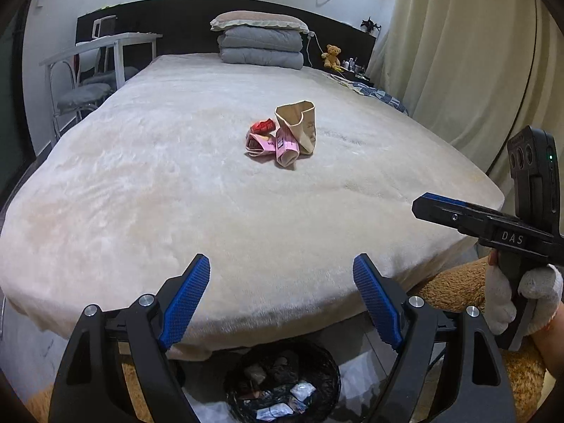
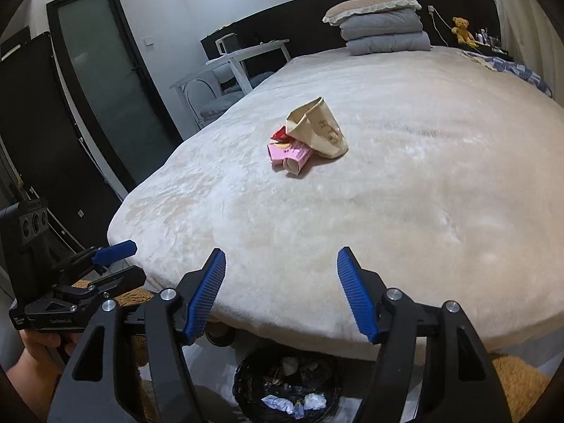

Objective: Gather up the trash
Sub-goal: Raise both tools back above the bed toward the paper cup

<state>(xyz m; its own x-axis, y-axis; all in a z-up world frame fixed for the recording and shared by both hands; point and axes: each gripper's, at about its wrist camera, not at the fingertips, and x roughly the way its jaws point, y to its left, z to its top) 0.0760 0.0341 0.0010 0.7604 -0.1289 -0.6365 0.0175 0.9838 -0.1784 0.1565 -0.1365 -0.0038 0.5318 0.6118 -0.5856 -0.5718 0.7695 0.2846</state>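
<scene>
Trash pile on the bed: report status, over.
Left hand-held gripper open, empty; right hand-held gripper same. Trash pile untouched mid-bed. Bin on floor below the bed's near edge. Path clear.

A wide bed (image 1: 176, 176) under a cream plush blanket lies ahead of the jaws. Far ahead, folded grey quilts (image 1: 261, 47) and a pillow (image 1: 259, 21) rest against a black headboard (image 1: 176, 28). White desk (image 1: 105, 46) ahead-left; cream curtain (image 1: 458, 53) right; frosted-glass door (image 2: 105, 81) far left; white walls.
</scene>
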